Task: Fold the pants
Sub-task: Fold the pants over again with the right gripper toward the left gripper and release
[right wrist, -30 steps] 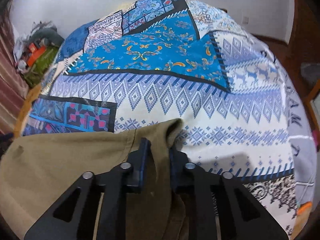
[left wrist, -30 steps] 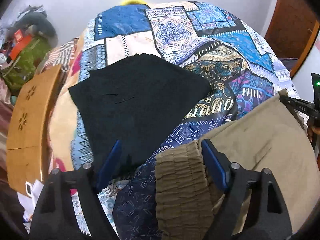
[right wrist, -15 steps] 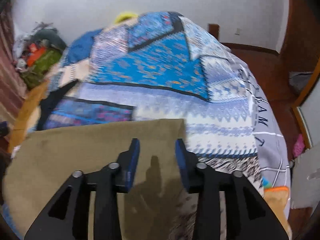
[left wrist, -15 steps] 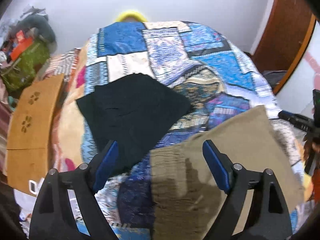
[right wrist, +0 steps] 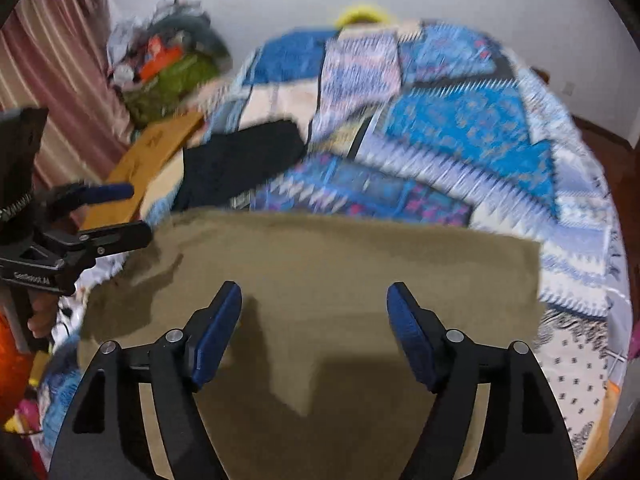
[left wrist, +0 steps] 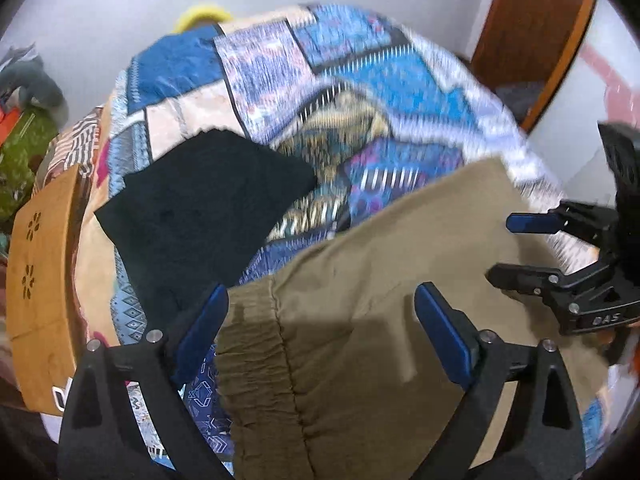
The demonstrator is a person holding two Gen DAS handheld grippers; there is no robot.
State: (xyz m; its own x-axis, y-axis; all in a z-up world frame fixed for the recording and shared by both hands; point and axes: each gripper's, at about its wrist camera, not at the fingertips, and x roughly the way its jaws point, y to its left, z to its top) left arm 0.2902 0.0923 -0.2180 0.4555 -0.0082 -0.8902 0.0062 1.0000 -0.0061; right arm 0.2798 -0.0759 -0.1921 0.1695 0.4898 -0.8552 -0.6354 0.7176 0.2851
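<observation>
The blue fingers (right wrist: 218,332) of the right gripper (right wrist: 314,334) are spread wide, and nothing is held between them. They have just been opening. Only the flat top of the olive pants (right wrist: 340,280) is seen below the gap, and the pads are not touching the cloth. The fingers (left wrist: 200,330) of the left gripper (left wrist: 322,340) are spread very wide too, and they have also just been opening. Nothing is gripped there. The bunched waistband (left wrist: 260,368) of the pants is seen under the gap.

The pants are laid out flat as a folded, four-sided shape at the near edge of the bed (right wrist: 460,128), over its blue patterned bedspread (left wrist: 280,64). A folded black garment (left wrist: 200,204) is laid just beyond the pants, toward the left edge of the bed. A wooden board (left wrist: 40,280) is seen along that left edge. A pile of clutter (right wrist: 168,60) is seen by the wall past the far left corner, beside a striped curtain (right wrist: 60,48).
</observation>
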